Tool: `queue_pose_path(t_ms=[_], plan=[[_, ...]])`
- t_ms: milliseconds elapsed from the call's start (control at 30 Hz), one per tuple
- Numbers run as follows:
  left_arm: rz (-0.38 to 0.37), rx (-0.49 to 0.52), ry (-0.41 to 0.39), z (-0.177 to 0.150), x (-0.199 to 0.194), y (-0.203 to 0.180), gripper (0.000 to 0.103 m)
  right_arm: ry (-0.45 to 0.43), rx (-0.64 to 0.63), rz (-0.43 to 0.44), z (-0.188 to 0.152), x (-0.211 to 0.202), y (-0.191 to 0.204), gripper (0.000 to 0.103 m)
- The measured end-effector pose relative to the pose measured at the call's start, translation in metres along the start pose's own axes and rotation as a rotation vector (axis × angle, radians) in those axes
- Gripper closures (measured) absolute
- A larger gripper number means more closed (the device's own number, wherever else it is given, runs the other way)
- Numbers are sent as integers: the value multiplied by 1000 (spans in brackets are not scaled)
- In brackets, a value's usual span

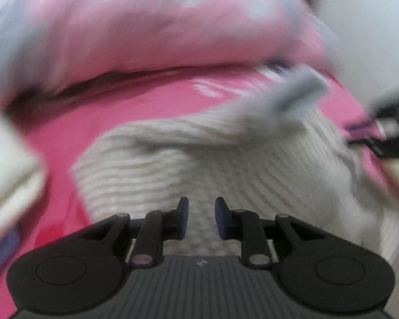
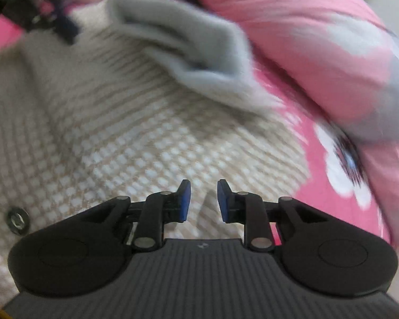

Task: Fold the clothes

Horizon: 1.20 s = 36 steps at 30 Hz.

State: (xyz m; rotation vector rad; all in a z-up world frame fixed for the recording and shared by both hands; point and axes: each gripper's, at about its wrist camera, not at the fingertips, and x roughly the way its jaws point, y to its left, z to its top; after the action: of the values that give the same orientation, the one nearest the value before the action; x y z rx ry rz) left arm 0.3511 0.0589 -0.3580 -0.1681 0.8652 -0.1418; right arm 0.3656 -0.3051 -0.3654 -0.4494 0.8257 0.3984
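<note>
Soft, even light fills both views, with no hard shadows. Motion blur smears nearly everything beyond each gripper, whose black frame stays sharp. In the left wrist view the pink sheet (image 1: 151, 106) carries a streaked white glare above the cream knit garment (image 1: 199, 164). Fisheye bending curves the edges, and the corners go dark.

Pink floral bedding (image 2: 340, 53), pale wall (image 1: 364, 21)
</note>
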Motion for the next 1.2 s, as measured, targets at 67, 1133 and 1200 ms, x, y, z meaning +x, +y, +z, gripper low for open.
queue_pose_path(t_ms=[67,1133,1200], plan=[[4,-213,-45,17,-3,27,72,-33,165,-7,1,-16,-26,80],[-297,-654,200,39,85,49,50,-90,1160,438,-9,75,-77,51],[-348,-648,194,38,89,48,73,-55,1213,515,-12,81,-73,58]])
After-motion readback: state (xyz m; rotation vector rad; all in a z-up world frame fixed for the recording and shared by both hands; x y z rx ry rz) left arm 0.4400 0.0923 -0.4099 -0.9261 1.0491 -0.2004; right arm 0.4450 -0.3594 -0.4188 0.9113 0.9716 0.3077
